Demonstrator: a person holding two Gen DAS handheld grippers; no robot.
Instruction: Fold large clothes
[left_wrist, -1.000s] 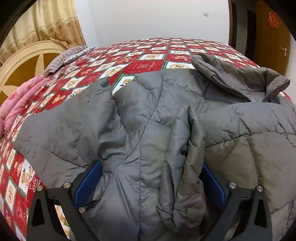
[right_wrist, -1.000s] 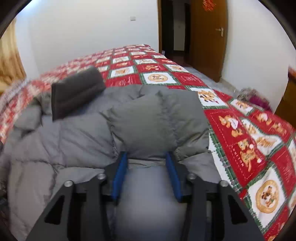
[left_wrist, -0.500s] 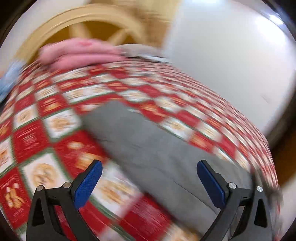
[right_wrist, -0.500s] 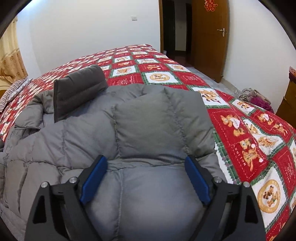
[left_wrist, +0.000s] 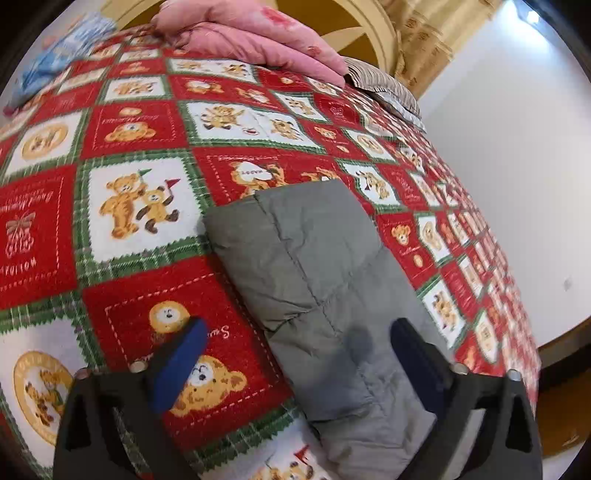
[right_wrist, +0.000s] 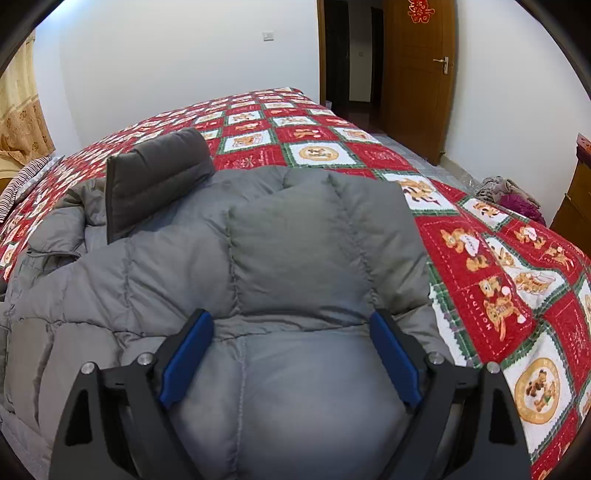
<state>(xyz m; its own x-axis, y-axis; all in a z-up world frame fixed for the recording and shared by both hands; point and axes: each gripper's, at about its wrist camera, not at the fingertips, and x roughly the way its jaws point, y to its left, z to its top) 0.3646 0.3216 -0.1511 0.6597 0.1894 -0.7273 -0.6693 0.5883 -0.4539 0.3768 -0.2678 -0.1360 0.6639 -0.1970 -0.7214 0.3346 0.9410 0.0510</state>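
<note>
My left gripper (left_wrist: 295, 365) hangs over the jacket sleeve (left_wrist: 314, 273), which lies flat on the patterned bedspread (left_wrist: 129, 206). Its fingers (left_wrist: 177, 365) have just been closing yet stand spread, the sleeve between them unpinched. My right gripper (right_wrist: 291, 354) sits over the grey padded jacket (right_wrist: 295, 251) bunched on the bed; its fingers have opened and now straddle the fabric without pressing. A pink quilt (left_wrist: 258, 37) lies at the headboard.
</note>
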